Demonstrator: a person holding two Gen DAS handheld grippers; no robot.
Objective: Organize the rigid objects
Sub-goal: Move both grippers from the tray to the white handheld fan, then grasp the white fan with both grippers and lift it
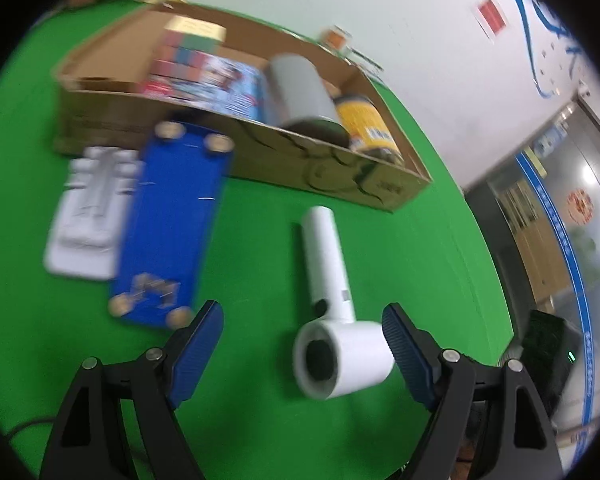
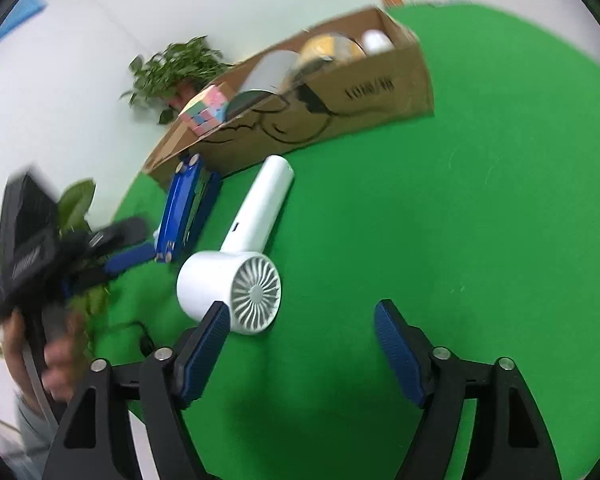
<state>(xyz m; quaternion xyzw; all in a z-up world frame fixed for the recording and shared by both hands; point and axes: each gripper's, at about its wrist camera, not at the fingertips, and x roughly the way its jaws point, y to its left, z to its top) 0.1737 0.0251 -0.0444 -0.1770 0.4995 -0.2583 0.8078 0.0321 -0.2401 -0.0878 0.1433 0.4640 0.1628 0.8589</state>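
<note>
box (image 1: 308,160) on green table (image 1: 380,240) already holds several things: block stack (image 1: 188,48), flat printed pack (image 1: 228,84), grey cylinder (image 1: 300,88), yellow can (image 1: 366,124); right view shows a white round item (image 2: 376,42) at the far end, unclear what. so partly done.
still out on the table: white dryer (image 1: 332,312), blue board (image 1: 172,232) leaning against the box wall, white tray (image 1: 88,208) just beside it.
left gripper (image 1: 302,334) jaws wide, nothing gripped, dryer head between them near the right pad. right gripper (image 2: 300,328) jaws wide, empty, left pad by the dryer's rear grille.
judgement: dryer likely next; three items left.
</note>
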